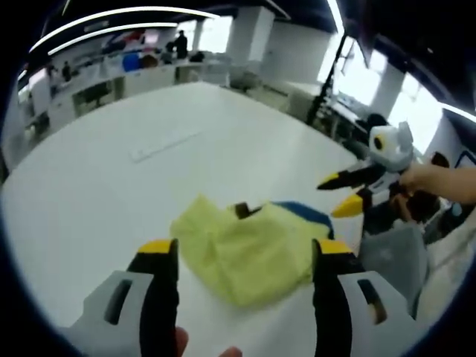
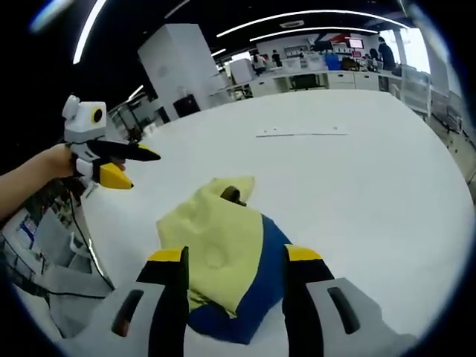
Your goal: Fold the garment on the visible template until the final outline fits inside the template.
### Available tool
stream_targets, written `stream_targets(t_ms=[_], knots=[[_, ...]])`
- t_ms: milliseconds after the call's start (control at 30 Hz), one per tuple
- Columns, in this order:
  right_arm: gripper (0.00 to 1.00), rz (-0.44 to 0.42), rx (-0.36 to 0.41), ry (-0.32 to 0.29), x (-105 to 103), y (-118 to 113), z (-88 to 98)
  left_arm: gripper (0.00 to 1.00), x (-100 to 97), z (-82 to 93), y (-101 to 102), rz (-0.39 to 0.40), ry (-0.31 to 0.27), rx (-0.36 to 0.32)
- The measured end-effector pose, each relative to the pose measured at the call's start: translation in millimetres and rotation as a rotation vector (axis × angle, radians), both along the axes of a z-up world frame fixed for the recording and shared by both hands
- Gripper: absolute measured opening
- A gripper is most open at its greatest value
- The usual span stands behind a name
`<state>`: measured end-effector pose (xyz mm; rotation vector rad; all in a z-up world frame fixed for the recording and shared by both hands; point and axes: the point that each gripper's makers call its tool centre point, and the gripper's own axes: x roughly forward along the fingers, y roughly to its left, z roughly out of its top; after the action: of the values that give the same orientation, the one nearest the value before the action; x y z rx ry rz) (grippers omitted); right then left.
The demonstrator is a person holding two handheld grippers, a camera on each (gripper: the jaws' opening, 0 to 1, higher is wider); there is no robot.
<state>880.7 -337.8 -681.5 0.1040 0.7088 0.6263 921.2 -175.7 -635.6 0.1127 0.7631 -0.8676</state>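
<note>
Big open office with ceiling light strips, desks and a few people far off at the top of both views. White table [image 1: 111, 186] across most of each frame. No brand, label or readable writing anywhere.

Pale strip [image 1: 165, 143] flat on the table, upper left of centre in the left gripper view; same strip [image 2: 301, 134] above centre in the right gripper view, well apart from the garment. Grey cloth [image 1: 394, 256] at the right edge of the left gripper view, beside the table. Nothing between either gripper and the garment.

Garment [image 1: 253, 249] low in the centre of the left gripper view: crumpled yellow fabric with a blue part at its upper right and a small dark bit near its top edge. In the right gripper view, garment [image 2: 223, 256] low in the centre, yellow over blue.

Left gripper [image 1: 245, 260] at the bottom, jaws wide apart, holding nothing, garment seen between the yellow tips; whether touching, cannot tell. Right gripper [image 2: 234, 268] likewise wide, empty, garment between its jaws. Right gripper also at the right of the left gripper view, held by a hand [image 1: 439, 182], jaws parted. Left gripper at the left of the right gripper view, jaws parted.
</note>
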Motion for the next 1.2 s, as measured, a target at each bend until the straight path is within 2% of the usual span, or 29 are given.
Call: stream_targets(t_ms=[567,833,1000,1133,1200], knots=[[0.48,0.001,0.000,0.022,4.7,-0.4,-10.6,0.67,9.8,-12.3,-12.2,-0.065,0.018,0.027],[0.47,-0.007,0.004,0.034,7.5,0.7,-16.7,0.63,16.3,-12.6,-14.4,-0.063,0.013,0.019],[0.46,-0.002,-0.018,0.057,7.3,1.1,-26.6,0.63,17.9,-16.4,-17.9,-0.064,0.020,0.017],[0.39,0.015,-0.025,0.074,2.4,3.5,-33.1,0.63,18.9,-17.1,-19.1,-0.067,0.020,0.018],[0.39,0.020,-0.025,0.087,-0.2,4.4,-37.0,0.63,20.1,-16.6,-19.8,-0.057,0.018,0.007]])
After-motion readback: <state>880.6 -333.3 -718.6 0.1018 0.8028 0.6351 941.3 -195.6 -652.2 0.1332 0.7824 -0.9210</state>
